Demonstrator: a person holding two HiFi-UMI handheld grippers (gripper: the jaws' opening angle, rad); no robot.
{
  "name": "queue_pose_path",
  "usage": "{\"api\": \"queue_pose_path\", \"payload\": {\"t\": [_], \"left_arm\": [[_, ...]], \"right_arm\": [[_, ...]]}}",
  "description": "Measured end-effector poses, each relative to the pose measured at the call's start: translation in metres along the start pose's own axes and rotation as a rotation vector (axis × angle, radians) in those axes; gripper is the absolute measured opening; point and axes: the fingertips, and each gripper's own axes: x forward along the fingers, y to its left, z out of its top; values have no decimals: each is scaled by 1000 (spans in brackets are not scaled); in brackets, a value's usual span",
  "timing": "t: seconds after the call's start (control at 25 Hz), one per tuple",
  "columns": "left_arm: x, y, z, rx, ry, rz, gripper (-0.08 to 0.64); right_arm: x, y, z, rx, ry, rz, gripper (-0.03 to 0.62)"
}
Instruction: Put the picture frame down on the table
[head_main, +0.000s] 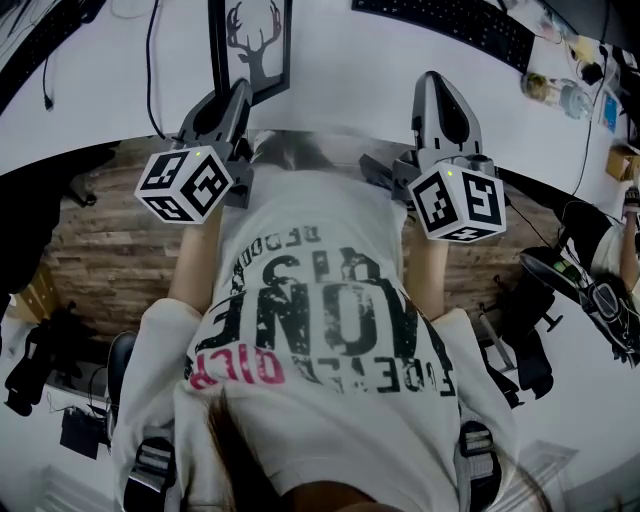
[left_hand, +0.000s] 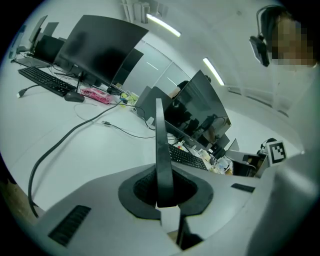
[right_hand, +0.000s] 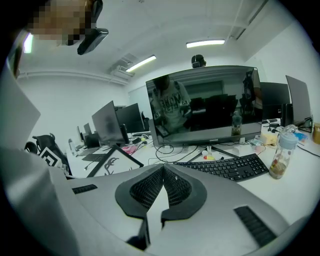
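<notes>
Clamping the picture frame (head_main: 251, 40) upright over the table (head_main: 340, 75), the left gripper (head_main: 233, 103) seems mid-placement and next needs gentle lowering, then release; the right gripper (head_main: 434, 92) is closed, empty.

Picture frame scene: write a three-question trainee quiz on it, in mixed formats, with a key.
1. True or false: the right gripper grips the picture frame.
2. Which motif shows inside the picture frame? A) a deer head B) a boat C) a flower
3. Fill in: the left gripper is shut on the frame's thin ____.
Key: 1 false, its jaws are together on nothing; 2 A; 3 edge.
</notes>
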Motion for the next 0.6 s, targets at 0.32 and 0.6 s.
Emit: {"api": "queue_pose_path", "payload": {"t": [0.32,0.6], "left_arm": [[15,5,-15,-15,53,18,20],[23,7,-19,-75,63,6,20]], "right_arm": [[-4,-7,2,3,-7,-13,0],[-3,-9,2,7,-6,-17,0]]}}
